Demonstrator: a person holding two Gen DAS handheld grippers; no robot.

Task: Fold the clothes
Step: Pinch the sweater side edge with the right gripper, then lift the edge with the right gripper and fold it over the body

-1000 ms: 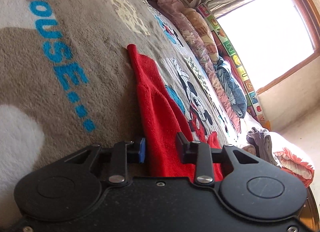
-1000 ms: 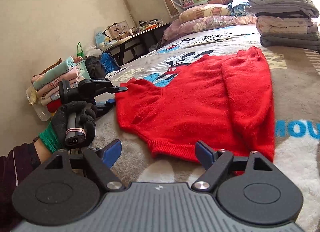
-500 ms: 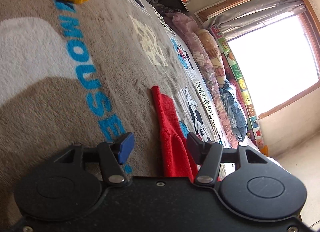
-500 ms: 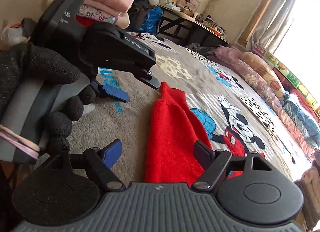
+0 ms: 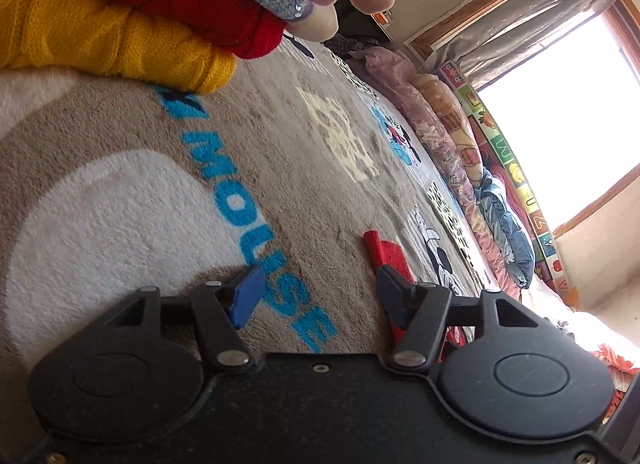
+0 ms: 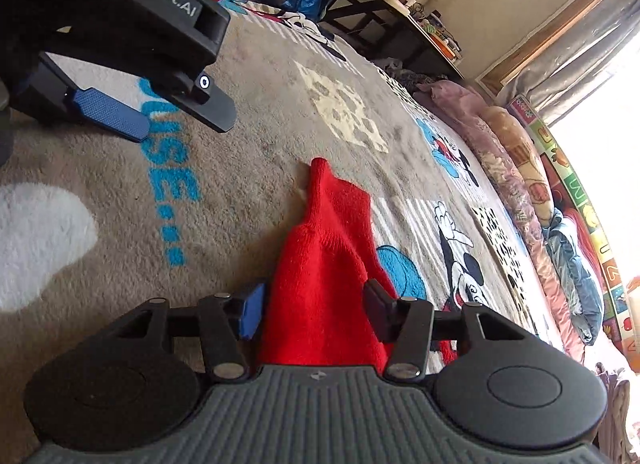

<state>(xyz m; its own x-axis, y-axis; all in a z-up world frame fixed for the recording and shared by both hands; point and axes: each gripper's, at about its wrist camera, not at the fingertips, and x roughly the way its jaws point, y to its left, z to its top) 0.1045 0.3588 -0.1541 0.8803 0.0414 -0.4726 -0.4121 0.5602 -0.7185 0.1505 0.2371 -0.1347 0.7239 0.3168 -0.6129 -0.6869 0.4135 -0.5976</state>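
Observation:
A red sweater [image 6: 324,260] lies on the grey cartoon-print blanket [image 6: 256,168], with one narrow end pointing away from me. My right gripper [image 6: 316,312] straddles the near part of it. The jaws have narrowed and both pads press against the knit. In the left wrist view only a small red tip of the sweater [image 5: 386,250] shows beside the right finger. My left gripper [image 5: 318,298] is open with nothing between its fingers, over the blue lettering. In the right wrist view the left gripper [image 6: 182,128] hovers at the upper left, apart from the sweater.
A stack of folded clothes [image 5: 104,36], yellow at the bottom and red above, sits close ahead of the left gripper. Pillows and bedding [image 6: 516,168] line the far side under the window. A cluttered dark desk [image 6: 384,4] stands behind the bed.
The left gripper let go of the sweater, opened and drew away toward the folded stack. The right gripper moved down onto the sweater and its jaws narrowed around it.

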